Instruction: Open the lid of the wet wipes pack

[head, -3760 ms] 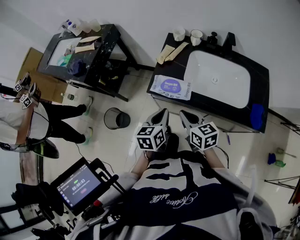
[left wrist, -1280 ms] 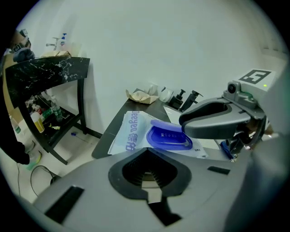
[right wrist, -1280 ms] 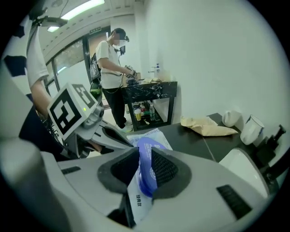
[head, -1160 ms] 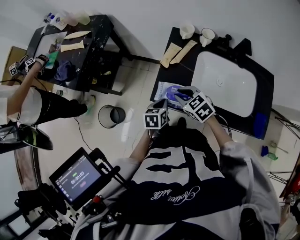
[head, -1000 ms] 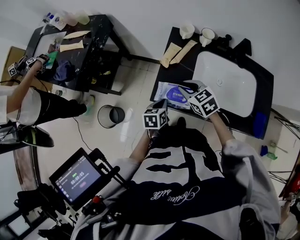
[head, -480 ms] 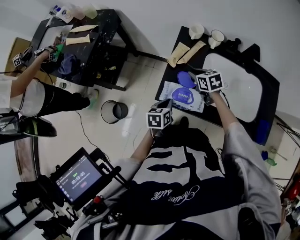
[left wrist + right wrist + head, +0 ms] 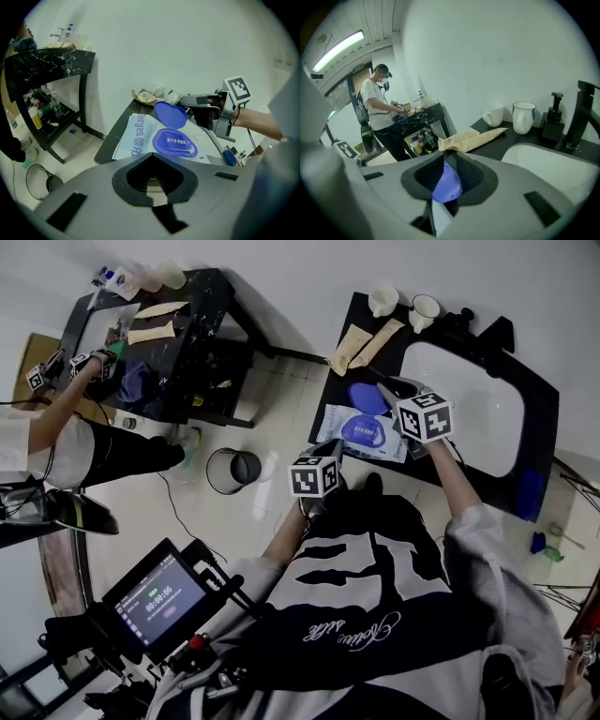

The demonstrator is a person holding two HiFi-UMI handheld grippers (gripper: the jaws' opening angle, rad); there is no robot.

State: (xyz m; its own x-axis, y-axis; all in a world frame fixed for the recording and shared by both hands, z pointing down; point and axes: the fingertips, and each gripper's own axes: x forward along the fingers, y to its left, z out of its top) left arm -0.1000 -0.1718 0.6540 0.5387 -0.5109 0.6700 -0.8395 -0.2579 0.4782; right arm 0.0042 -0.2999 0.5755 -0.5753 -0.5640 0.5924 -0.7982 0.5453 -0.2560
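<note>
The white wet wipes pack [image 7: 349, 435] [image 7: 136, 138] lies on the black counter [image 7: 330, 390] left of the sink. Its blue lid [image 7: 367, 397] [image 7: 170, 114] stands swung up off the blue oval base [image 7: 176, 143]. My right gripper [image 7: 386, 390] [image 7: 449, 155] reaches over the pack and is shut on the lid's free edge; the blue lid [image 7: 446, 183] shows between its jaws. My left gripper [image 7: 330, 447] [image 7: 151, 157] hangs just in front of the counter's near edge, shut and holding nothing, pointing at the pack.
A white sink basin [image 7: 459, 404] lies right of the pack, with two cups [image 7: 382, 298] [image 7: 523, 117], paper packets [image 7: 361, 341] and a black tap [image 7: 581, 115] behind. A waste bin [image 7: 232, 470] is on the floor. Another person [image 7: 56, 427] works at a black table [image 7: 187, 334].
My right gripper went from my body to the pack, took the lid and swung it up and back. The left gripper moved up to the counter's edge and stays there.
</note>
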